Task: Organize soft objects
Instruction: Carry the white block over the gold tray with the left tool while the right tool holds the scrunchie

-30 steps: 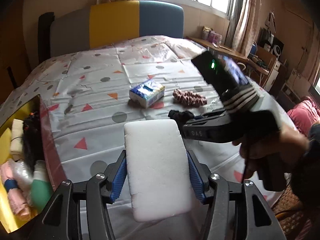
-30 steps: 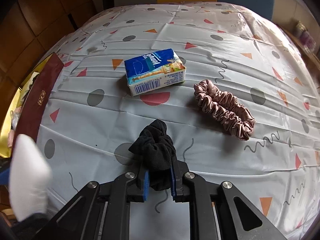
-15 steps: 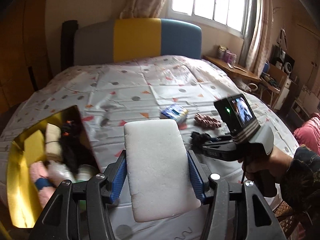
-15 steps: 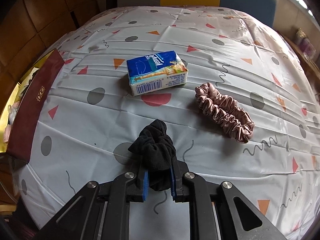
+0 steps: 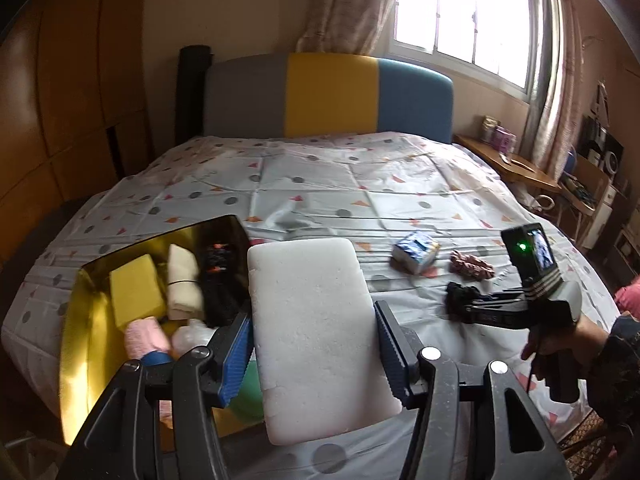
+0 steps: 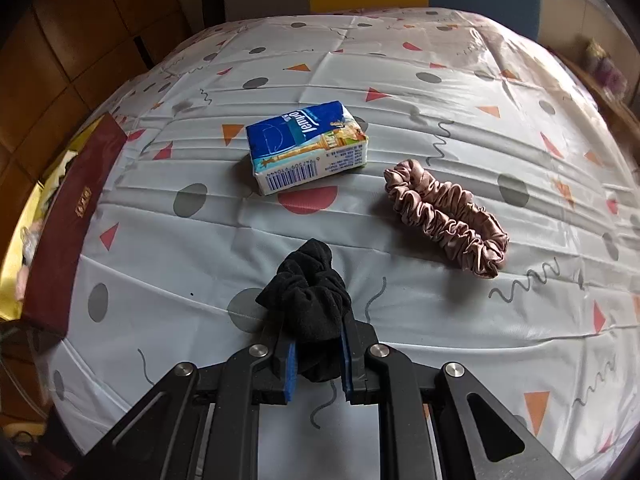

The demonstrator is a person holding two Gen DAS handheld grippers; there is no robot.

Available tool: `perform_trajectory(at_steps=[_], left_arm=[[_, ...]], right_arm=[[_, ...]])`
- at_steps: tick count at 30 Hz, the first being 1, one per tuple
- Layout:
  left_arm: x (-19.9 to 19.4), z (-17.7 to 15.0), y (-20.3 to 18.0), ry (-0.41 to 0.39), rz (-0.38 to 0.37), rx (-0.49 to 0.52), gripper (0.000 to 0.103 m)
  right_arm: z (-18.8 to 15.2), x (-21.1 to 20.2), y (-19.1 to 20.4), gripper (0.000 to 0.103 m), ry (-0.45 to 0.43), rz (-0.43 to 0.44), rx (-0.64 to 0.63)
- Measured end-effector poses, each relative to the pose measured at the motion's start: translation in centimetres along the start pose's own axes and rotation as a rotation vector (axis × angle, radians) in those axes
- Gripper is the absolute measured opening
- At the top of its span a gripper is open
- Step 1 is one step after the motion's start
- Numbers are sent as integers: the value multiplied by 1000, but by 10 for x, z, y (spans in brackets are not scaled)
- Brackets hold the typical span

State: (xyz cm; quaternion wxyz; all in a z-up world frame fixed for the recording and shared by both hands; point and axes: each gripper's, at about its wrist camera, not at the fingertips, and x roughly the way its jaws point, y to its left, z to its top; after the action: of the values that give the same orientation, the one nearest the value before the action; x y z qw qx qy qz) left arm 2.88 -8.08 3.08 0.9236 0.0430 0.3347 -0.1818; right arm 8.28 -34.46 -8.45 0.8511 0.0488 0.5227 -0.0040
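Note:
My left gripper is shut on a white sponge block, held above the bed's near edge beside a gold-lined box. The box holds a yellow sponge, a cream roll, a pink cloth and several other soft items. My right gripper is shut on a black scrunchie just over the sheet; the same gripper shows in the left wrist view, held by a hand. A blue tissue pack and a pink satin scrunchie lie further back on the sheet.
The bed wears a pale sheet with triangles and dots. The box's maroon lid stands up at the bed's left edge. A headboard in grey, yellow and blue closes the far end; a wooden desk stands to the right.
My left gripper rose and swung left with the white sponge, bringing the open box fully into its view. The right gripper and black scrunchie stayed put.

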Motion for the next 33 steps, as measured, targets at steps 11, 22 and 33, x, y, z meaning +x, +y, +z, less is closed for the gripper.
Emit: perform_trajectory(at_steps=[11, 22, 33], left_arm=[[-5, -4, 34, -4, 67, -57, 58], [-8, -5, 55, 0, 74, -104, 58], [-28, -7, 164, -21, 210, -346, 58]], right_arm=[[-2, 1, 11, 15, -14, -69, -95], [-4, 1, 15, 16, -24, -99, -142], [-4, 0, 15, 16, -22, -102, -151]])
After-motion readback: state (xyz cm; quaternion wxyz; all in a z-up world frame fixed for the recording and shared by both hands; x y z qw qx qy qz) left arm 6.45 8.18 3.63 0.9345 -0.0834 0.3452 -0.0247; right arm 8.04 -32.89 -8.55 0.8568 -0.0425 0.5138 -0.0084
